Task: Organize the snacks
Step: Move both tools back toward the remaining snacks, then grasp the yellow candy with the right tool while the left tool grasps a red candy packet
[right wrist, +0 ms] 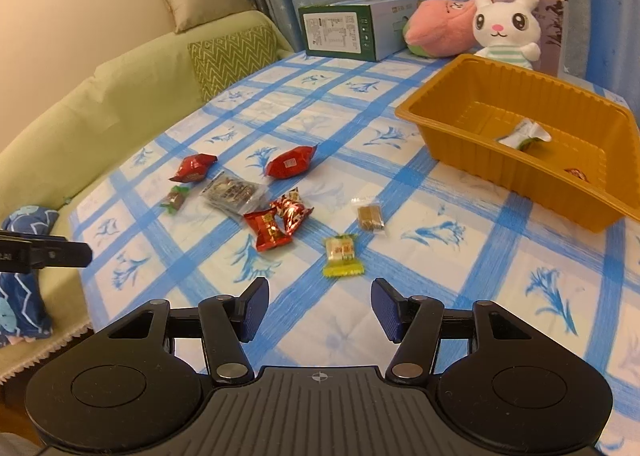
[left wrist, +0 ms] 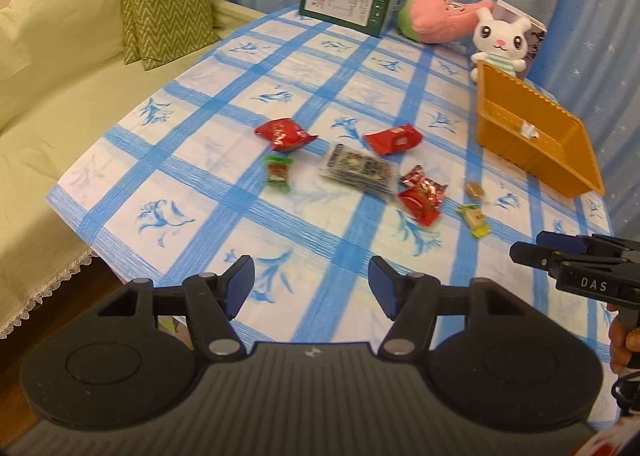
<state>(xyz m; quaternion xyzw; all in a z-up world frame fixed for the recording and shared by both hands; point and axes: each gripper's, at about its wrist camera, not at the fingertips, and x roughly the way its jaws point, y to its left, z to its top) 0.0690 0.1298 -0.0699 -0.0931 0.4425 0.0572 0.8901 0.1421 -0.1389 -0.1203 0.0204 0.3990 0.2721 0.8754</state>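
- Left gripper (left wrist: pixel 311 288): released, pads apart, nothing between them; low centre of left wrist view, over bare blue-check tablecloth (left wrist: pixel 224 199).
- Right gripper (right wrist: pixel 319 310): released, pads apart, empty; low centre of right wrist view.
- Orange tray (right wrist: pixel 532 191): right of frame in right wrist view, already holding a white-wrapped piece and something red at its near wall.
- Loose snacks clustered mid-frame: two red candies, clear cracker pack (right wrist: pixel 234 195), two red foil packets, small brown biscuit pack (right wrist: pixel 370 215).
- Nearest target, judged: yellow-green candy (right wrist: pixel 343 252), just above right pads, well apart from tray.
- Candy lies flat; long axis roughly vertical in frame, crimped yellow end toward camera, green end away.
- For clean pick: descend with pads straddling the short width, across the long axis; close on the body, not the crimped tail.
- Risk, judged: thin wrapper may slide on cloth; come down close to the cloth before closing.
- Left gripper best suited to the red candy (left wrist: pixel 286 133) in its mid-frame.
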